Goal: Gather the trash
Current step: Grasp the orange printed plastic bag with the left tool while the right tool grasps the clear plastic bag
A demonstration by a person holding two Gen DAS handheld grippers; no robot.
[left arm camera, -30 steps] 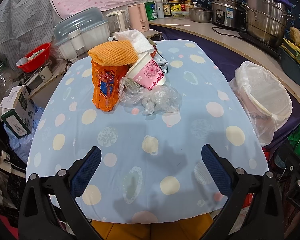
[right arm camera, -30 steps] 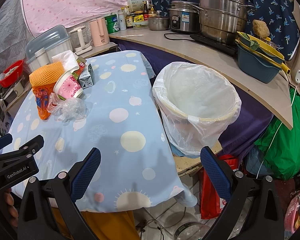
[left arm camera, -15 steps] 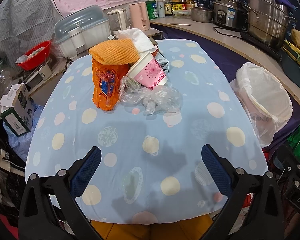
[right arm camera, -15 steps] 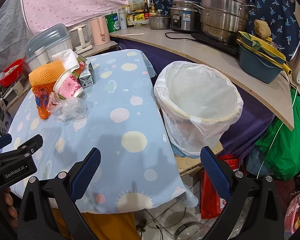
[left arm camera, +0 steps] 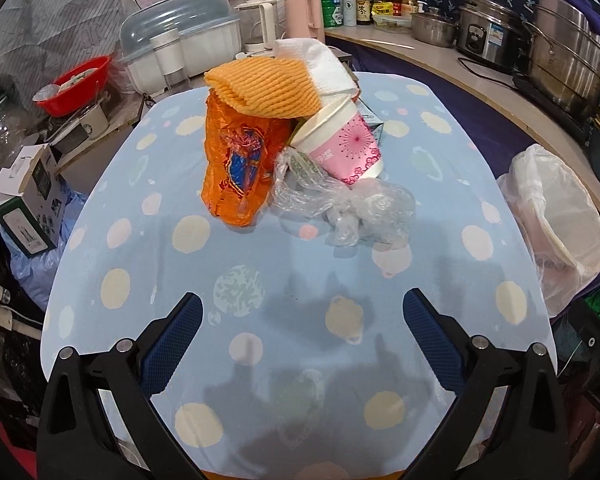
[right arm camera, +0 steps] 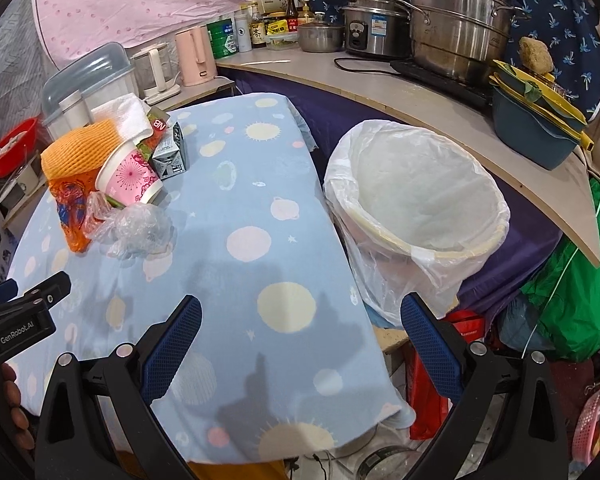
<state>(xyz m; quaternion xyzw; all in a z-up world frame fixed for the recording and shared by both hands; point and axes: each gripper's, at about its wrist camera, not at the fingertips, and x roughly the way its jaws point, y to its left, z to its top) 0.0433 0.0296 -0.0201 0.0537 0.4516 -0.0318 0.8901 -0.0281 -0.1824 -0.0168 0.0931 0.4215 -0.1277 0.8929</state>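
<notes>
Blue spotted table (left arm camera: 300, 280), lined bin (right arm camera: 416, 216) beside its right edge, trash heap at the far end: orange bag (left arm camera: 236, 168), pink cup (left arm camera: 344, 148), clear plastic (left arm camera: 340, 208), left gripper (left arm camera: 300, 344) and right gripper (right arm camera: 300, 344) spread wide, holding nothing, above the near end

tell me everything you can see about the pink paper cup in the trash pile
The pink paper cup looks like coated paper, white at the rim and pink below with a dark starburst print and small flowers near the base. It is tipped over, its rim up toward the orange foam net and its base down toward the table. It leans on the orange wrapper side of the pile, and crumpled clear plastic lies against its lower side. Neither gripper touches it.
</notes>
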